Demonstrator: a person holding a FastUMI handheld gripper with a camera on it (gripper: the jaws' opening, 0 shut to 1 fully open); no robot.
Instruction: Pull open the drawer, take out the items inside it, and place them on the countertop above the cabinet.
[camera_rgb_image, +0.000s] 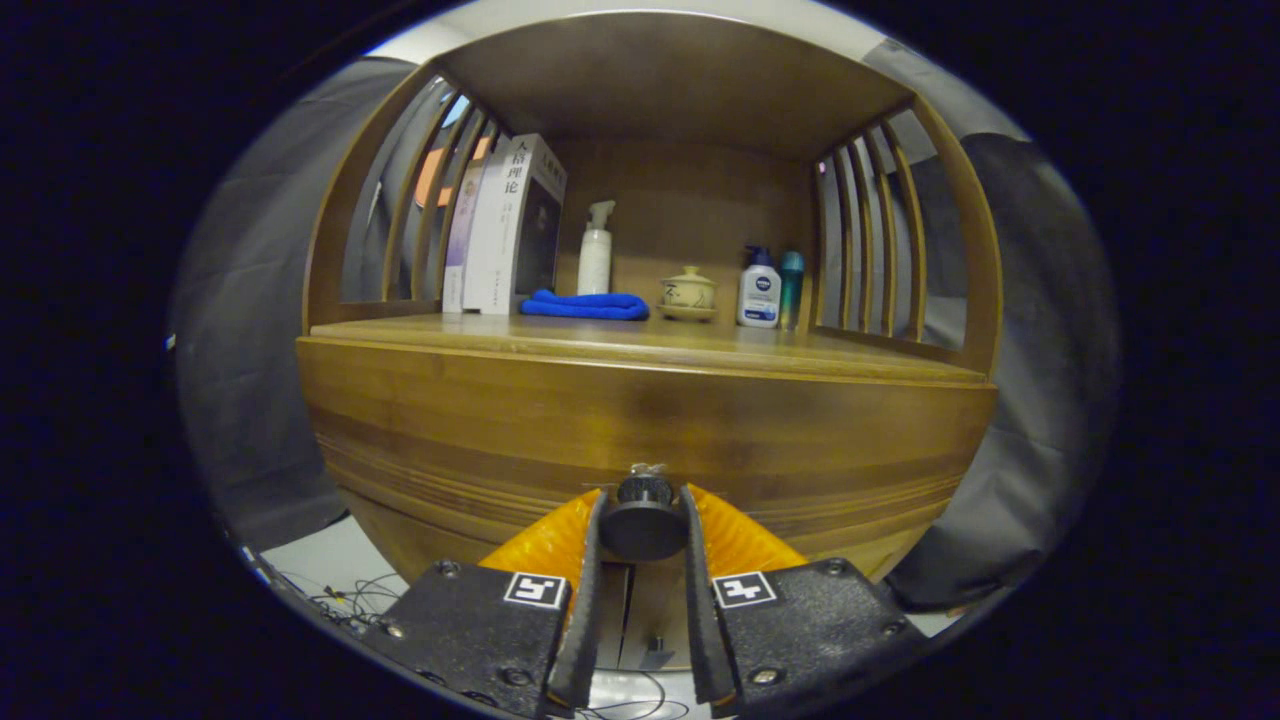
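A wooden cabinet fills the view, its drawer front (640, 420) facing me. A round dark knob (642, 522) sticks out of the drawer's lower middle. My gripper (642, 515) is shut on that knob, one finger pressing each side of it. The drawer looks flush with the cabinet, so its inside is hidden. Above it runs the wooden countertop (860, 358), a shelf with slatted sides and a roof.
On the countertop stand books (505, 230) at the left, a folded blue cloth (585, 305), a white pump bottle (595, 250), a small lidded ceramic cup (688, 293), a white lotion bottle (759, 290) and a teal tube (791, 285). Cables (350, 600) lie on the floor below left.
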